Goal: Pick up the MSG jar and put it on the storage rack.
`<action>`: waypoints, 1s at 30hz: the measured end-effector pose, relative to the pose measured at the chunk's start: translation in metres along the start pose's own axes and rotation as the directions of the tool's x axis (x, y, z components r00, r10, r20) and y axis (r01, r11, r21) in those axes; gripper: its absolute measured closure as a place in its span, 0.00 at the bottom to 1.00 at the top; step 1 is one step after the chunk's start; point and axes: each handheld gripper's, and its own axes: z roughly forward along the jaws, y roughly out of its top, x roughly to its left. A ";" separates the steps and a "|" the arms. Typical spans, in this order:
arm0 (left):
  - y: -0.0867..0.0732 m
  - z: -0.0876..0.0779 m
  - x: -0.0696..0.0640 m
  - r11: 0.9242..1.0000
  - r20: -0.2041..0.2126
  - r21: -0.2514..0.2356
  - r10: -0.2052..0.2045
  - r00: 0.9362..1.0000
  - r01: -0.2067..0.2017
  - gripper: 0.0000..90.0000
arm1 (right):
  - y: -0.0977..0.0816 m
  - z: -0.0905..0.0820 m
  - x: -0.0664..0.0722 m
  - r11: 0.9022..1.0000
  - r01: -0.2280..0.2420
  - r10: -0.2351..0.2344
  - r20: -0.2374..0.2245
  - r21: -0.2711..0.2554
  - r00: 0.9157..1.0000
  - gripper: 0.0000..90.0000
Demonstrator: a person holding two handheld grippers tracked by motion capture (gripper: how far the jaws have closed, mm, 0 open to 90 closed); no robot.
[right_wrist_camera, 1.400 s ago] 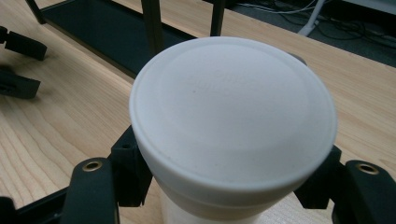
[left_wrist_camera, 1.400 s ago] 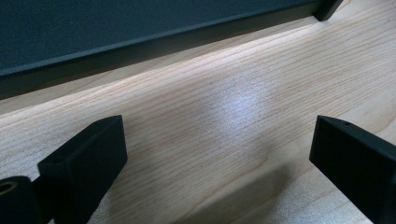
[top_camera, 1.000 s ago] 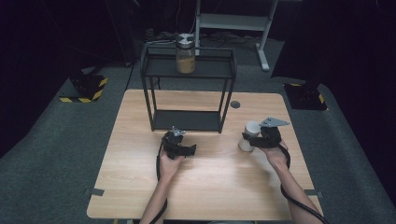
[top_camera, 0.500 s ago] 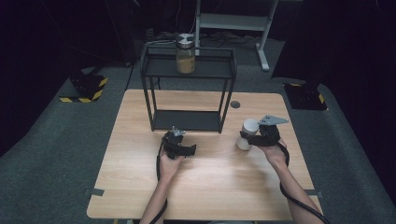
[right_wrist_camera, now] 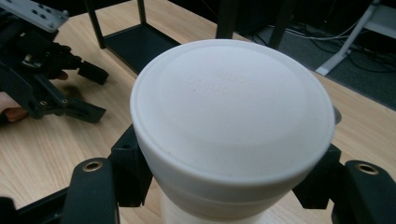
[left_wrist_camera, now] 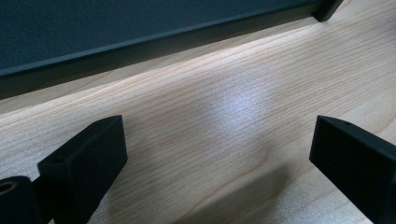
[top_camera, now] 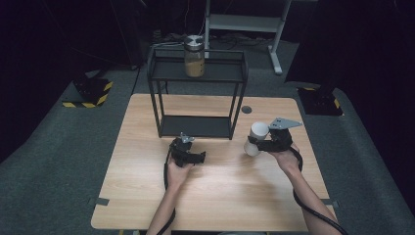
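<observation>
My right gripper point(top_camera: 254, 143) is shut on a white lidded container point(top_camera: 258, 131) and holds it tilted just above the wooden table point(top_camera: 220, 196), right of centre. In the right gripper view the container's flat white lid point(right_wrist_camera: 233, 112) sits close to the camera, and a black jaw presses each side below the rim. My left gripper point(top_camera: 198, 157) rests low over the table in front of the black shelf frame point(top_camera: 195, 126). Its jaws stand wide open with only bare wood between them point(left_wrist_camera: 219, 135). The left gripper point(right_wrist_camera: 91, 93) also appears at the upper left of the right gripper view.
A glass jar with yellowish contents point(top_camera: 194, 56) stands on the top tier of the black shelf frame. A small dark round grommet point(top_camera: 246, 109) sits in the table right of the frame. Grey carpet and a white stand point(top_camera: 244, 24) lie beyond the table.
The white container in my right gripper has risen slightly and tipped a little more. My left gripper has stayed where it was.
</observation>
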 end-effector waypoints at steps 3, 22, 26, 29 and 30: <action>0.000 0.000 0.000 1.000 -0.001 0.000 0.001 1.000 -0.001 0.05 | 0.004 -0.002 0.000 1.000 0.003 -0.003 -0.014 -0.007 1.000 0.39; 0.000 0.000 0.000 1.000 0.000 0.000 0.000 1.000 0.000 0.05 | 0.028 -0.015 0.001 0.998 0.043 -0.045 -0.066 -0.040 0.997 0.39; 0.000 0.000 0.000 1.000 0.001 0.000 0.000 1.000 0.000 0.05 | 0.034 -0.018 0.001 0.998 0.055 -0.059 -0.079 -0.043 0.995 0.39; 0.000 0.000 0.000 1.000 0.001 -0.001 -0.001 1.000 0.001 0.05 | 0.039 -0.019 -0.002 0.997 0.058 -0.063 -0.100 -0.046 0.993 0.39; 0.000 0.000 0.000 1.000 0.001 -0.001 -0.001 1.000 0.001 0.05 | 0.041 -0.020 -0.003 0.997 0.059 -0.063 -0.109 -0.046 0.992 0.39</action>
